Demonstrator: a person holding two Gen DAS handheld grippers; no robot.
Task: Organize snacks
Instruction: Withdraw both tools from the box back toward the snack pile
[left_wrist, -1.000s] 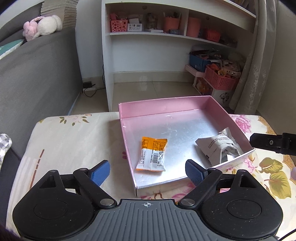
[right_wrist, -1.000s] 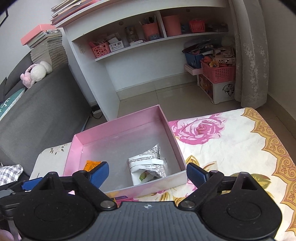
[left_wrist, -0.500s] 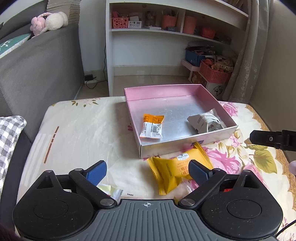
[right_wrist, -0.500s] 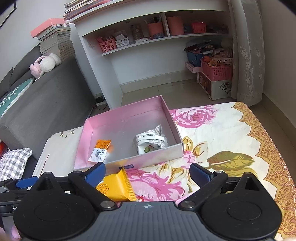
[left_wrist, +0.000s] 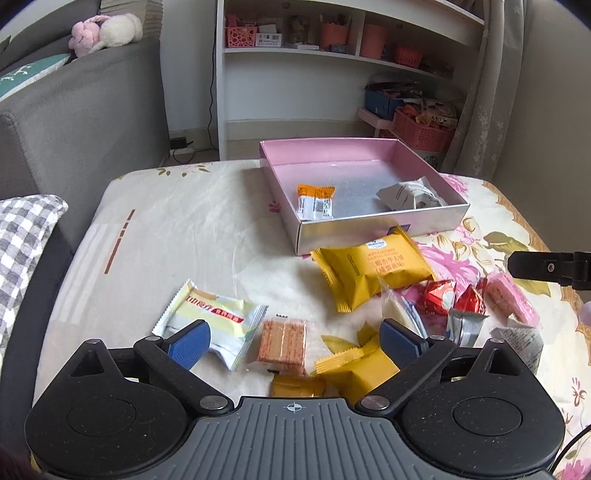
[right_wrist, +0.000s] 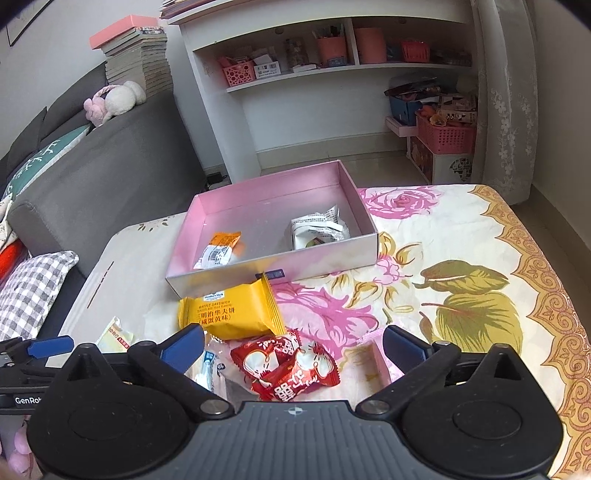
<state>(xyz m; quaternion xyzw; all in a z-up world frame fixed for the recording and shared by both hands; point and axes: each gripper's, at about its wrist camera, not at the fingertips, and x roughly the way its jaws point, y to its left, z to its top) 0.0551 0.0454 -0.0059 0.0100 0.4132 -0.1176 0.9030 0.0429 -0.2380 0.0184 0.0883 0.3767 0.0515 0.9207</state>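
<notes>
Snacks are partly sorted: an orange packet (left_wrist: 314, 202) and a white packet (left_wrist: 408, 194) lie inside the pink box (left_wrist: 325, 148) on the flower-patterned bench (left_wrist: 177, 229). About ten more, including a large yellow packet (left_wrist: 373, 267), lie loose just in front. Left hand-held gripper (left_wrist: 293, 338) and right hand-held gripper (right_wrist: 293, 345) hover open, empty.

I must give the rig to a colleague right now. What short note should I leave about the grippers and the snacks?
Left gripper: open, holds nothing, above the wafer.
Right gripper: open, holds nothing, above the red candies.
Done: two packets lie in the pink box, an orange one and a white one.
Left: the big yellow pack in front of the box, the candies, the wafer and the other loose snacks on the cloth.
</notes>
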